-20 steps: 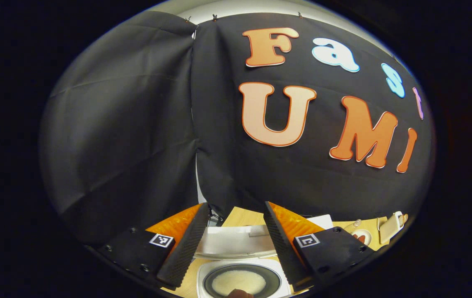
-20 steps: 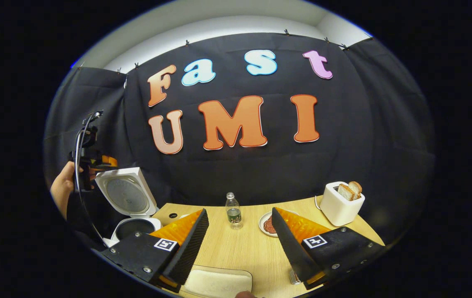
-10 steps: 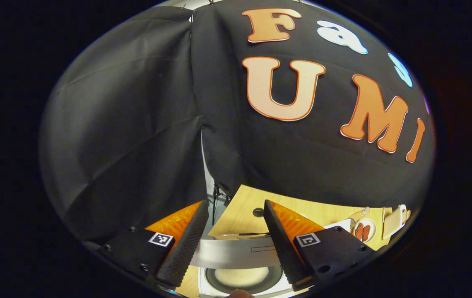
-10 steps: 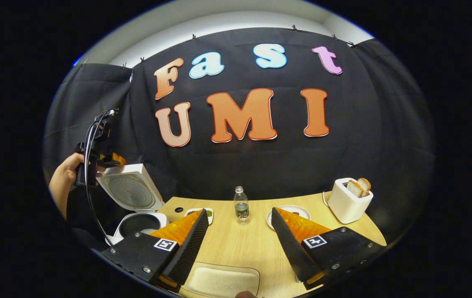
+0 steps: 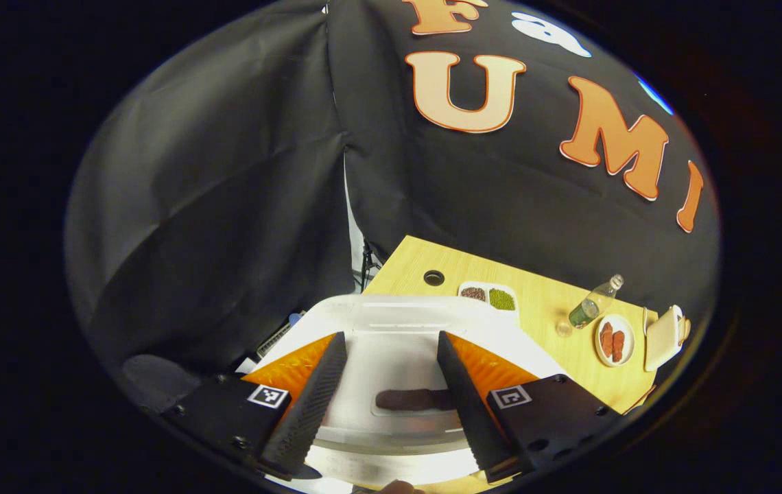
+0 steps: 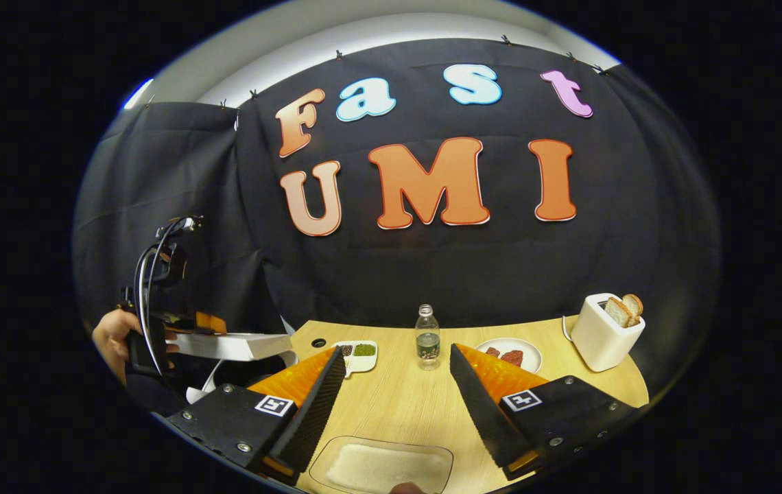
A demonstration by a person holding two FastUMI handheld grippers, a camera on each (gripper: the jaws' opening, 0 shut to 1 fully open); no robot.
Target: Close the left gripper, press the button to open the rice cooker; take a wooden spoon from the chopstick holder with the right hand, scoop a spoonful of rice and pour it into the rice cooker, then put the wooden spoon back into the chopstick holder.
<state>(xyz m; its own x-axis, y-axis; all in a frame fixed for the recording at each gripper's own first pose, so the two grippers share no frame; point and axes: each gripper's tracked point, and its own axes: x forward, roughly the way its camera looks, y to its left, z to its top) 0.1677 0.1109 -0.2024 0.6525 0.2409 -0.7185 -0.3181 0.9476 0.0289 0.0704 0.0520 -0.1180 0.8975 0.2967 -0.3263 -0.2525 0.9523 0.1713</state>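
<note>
**Now your left tool sits over the rice cooker lid, your right tool hangs over the rice tray**

Your left tool (image 5: 389,343) has its two fingers spread wide, with nothing between them. Just beyond those fingers, in the left gripper view, lies the white lid (image 5: 398,322) of the rice cooker, seen from above and lying nearly flat, with a dark recessed handle (image 5: 411,399) between the fingers. The fingers frame the lid without pinching it. In the right gripper view you see the same tool (image 6: 209,322) farther off at the left, held by your hand (image 6: 111,337), just above the back of the lid (image 6: 237,345), which lies close to level over the cooker body.

Your right tool (image 6: 394,360) is also wide open and holds nothing. Below its fingers, at the near edge of the worktop (image 6: 398,412), a clear tray of white rice (image 6: 387,466) lies flat. Farther back on the worktop stand a small dish with dark and green fillings (image 6: 357,351), a plastic water bottle (image 6: 426,337), a plate with reddish food (image 6: 511,355) and a white toaster (image 6: 603,336) with bread slices standing out of its top. I cannot make out the wooden spoon or the chopstick holder.
</note>
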